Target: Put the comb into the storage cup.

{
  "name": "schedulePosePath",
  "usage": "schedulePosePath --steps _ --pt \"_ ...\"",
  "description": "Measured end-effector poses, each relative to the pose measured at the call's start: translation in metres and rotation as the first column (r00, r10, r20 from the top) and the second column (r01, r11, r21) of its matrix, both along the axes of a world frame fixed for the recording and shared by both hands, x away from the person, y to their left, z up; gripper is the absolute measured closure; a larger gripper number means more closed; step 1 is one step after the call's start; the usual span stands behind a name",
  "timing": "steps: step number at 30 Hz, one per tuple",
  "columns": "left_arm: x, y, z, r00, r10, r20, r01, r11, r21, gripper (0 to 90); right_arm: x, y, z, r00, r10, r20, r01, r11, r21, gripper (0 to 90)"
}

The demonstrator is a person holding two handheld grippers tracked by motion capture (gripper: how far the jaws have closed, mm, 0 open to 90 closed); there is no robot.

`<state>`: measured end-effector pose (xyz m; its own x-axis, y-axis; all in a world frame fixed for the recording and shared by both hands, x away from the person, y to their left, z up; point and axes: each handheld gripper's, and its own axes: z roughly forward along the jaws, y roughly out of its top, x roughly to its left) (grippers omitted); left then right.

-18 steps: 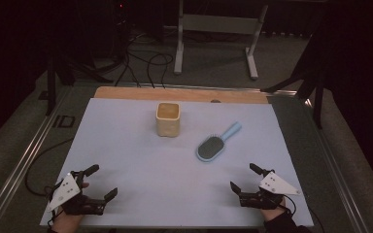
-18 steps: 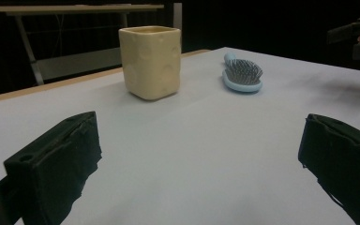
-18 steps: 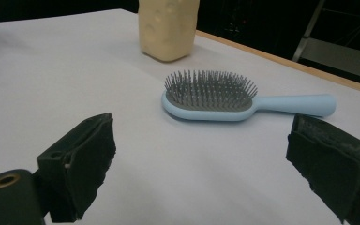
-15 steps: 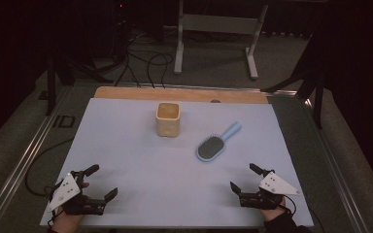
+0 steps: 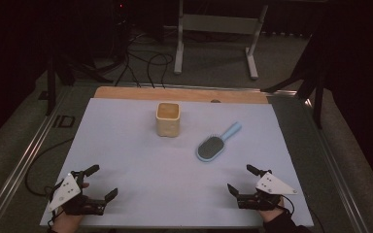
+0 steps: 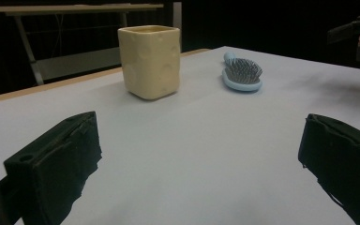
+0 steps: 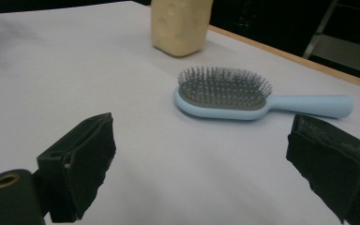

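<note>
Both grippers, left (image 5: 99,182) and right (image 5: 241,179), are held spread and empty at the table's (image 5: 126,145) near edge. Brush (image 5: 217,144) bristles are seen facing up in the right gripper view, beside the cup (image 5: 168,119).

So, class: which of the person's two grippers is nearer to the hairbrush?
Right. The right gripper sits just below the hairbrush at the table's near edge, jaws open; the left gripper is far across at the near-left corner.
</note>
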<state>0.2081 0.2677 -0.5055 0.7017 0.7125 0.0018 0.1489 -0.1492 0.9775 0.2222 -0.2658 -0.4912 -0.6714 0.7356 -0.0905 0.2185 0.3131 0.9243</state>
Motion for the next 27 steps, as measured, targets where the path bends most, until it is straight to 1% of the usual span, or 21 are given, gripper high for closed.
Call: schedulePosePath --steps 3,4,10,13,14,18,19,20,22,27 --pt "0.000 0.000 0.000 1.0000 0.005 0.002 -0.005 1.0000 0.002 0.0 -0.001 0.001 0.001 0.9999 0.011 -0.006 -0.011 0.9999 0.001 8.1" --pt "0.000 0.000 0.000 1.0000 0.006 0.000 -0.006 1.0000 0.002 0.0 -0.001 0.001 0.002 0.9996 0.022 -0.015 -0.022 0.9995 0.025 8.2" --pt "0.000 0.000 0.000 1.0000 0.005 0.001 -0.005 1.0000 0.002 0.0 -0.004 0.007 0.007 0.9993 0.034 -0.017 -0.034 0.9993 0.012 8.2" --pt "0.000 0.000 0.000 1.0000 0.009 0.001 -0.009 1.0000 0.000 0.0 -0.004 0.009 0.011 0.9985 0.053 -0.013 -0.053 0.9986 0.003 8.2" --pt "0.000 0.000 0.000 1.0000 0.010 0.002 -0.010 1.0000 0.001 0.0 -0.005 0.010 0.013 0.9980 0.061 -0.018 -0.061 0.9981 0.011 8.2" --pt "0.000 0.001 0.000 1.0000 0.009 0.000 -0.009 1.0000 0.001 0.0 -0.007 0.013 0.024 0.9971 0.076 -0.005 -0.076 0.9970 0.011 8.2" --pt "0.000 0.001 0.000 1.0000 0.009 0.000 -0.009 1.0000 0.004 0.0 -0.007 0.013 0.027 0.9966 0.082 0.007 -0.082 0.9966 0.011 8.2" --pt "0.000 0.001 0.000 1.0000 0.009 0.000 -0.009 1.0000 0.004 0.0 -0.007 0.013 0.027 0.9966 0.082 0.007 -0.082 0.9966 0.011 8.2" --pt "0.000 0.000 0.001 1.0000 0.008 0.002 -0.008 1.0000 0.004 0.0 -0.007 0.014 0.037 0.9958 0.091 0.012 -0.091 0.9959 0.005 8.2" --pt "0.000 0.001 0.001 1.0000 0.008 -0.001 -0.008 1.0000 -0.001 0.0 -0.003 0.014 0.053 0.9946 0.099 0.032 -0.099 0.9950 0.008 8.2"
